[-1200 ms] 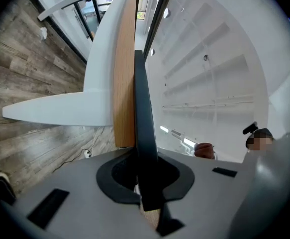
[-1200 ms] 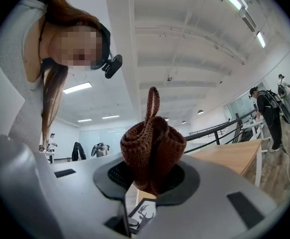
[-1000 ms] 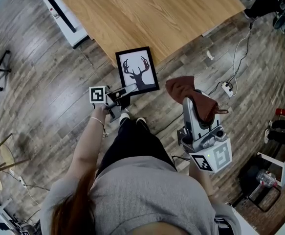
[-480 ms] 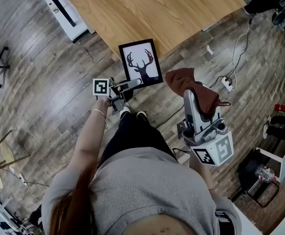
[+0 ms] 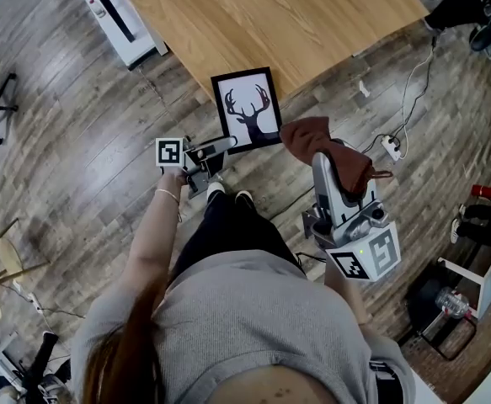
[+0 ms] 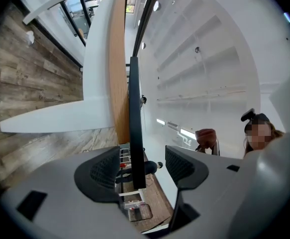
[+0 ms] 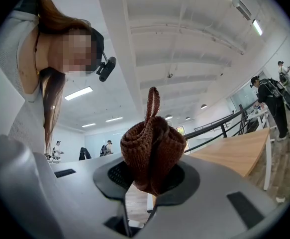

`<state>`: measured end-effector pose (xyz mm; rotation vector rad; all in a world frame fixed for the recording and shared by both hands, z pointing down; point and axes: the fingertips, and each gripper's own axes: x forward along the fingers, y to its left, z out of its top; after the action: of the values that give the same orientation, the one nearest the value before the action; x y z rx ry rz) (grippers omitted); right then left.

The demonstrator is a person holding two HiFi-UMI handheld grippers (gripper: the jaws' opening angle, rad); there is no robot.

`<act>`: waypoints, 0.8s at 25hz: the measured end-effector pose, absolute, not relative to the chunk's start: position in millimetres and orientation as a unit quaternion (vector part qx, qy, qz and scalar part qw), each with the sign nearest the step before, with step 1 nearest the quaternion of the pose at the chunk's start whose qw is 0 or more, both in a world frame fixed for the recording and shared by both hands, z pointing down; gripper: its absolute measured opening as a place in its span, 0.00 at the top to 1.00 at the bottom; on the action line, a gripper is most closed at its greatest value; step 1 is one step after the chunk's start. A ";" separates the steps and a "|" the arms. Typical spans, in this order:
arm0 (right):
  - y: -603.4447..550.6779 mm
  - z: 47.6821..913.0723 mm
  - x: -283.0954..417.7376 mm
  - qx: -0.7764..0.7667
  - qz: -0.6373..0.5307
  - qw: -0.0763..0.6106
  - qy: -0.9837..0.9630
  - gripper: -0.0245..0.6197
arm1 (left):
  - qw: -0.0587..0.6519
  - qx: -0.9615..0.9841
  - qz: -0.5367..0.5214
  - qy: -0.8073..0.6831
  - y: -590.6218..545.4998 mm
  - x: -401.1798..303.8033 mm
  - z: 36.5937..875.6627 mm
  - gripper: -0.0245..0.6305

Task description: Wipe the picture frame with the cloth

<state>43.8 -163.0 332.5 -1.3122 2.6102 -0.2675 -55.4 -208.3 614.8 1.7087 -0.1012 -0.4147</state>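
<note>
The right gripper point(image 5: 319, 160) is clamped on a bunched rust-brown knitted cloth point(image 5: 328, 146), its hanging loop poking out past the pads. The wad looks loosely folded, so hard rubbing could drag it out of the grip. The left gripper point(image 5: 226, 146) is turned on its side. Its 2 jaws have just been opening and stand wide, with the edge of the picture frame point(image 5: 247, 108) between them. The frame lies against 1 pad while the other stands clear, so nothing pinches it. That is the main risk: the frame seems to lie with its far part over the corner of the wooden table point(image 5: 270, 15) and its near part hanging over the floor. If the left gripper draws away, or the cloth presses on the near half, the frame could tip or slide off and drop. The frame itself is a thin black rectangle around a white sheet printed with 1 black antlered deer head. It looks flat, rigid and smooth, likely to skid easily on the wood.
</note>
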 end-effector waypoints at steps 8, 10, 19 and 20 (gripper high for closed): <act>-170.6 319.2 45.0 -0.447 -0.084 0.118 0.883 0.81 | 0.584 0.773 -0.189 -0.160 -200.8 -124.5 590.1 0.56; -170.7 315.3 45.5 -0.447 -0.083 0.124 0.882 0.81 | 0.546 0.794 -0.181 -0.196 -204.4 -137.7 569.7 0.56; -168.4 289.3 38.0 -0.433 -0.057 0.146 0.888 0.81 | 0.298 0.912 -0.169 -0.226 -202.6 -109.0 386.7 0.62; -166.6 285.4 37.2 -0.432 -0.052 0.146 0.888 0.81 | 0.277 0.917 -0.169 -0.230 -199.0 -104.3 370.8 0.68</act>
<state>37.2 -166.6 285.4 -1.2443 2.5570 -0.1491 -104.3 -199.0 370.8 2.4637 -0.6180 -0.4546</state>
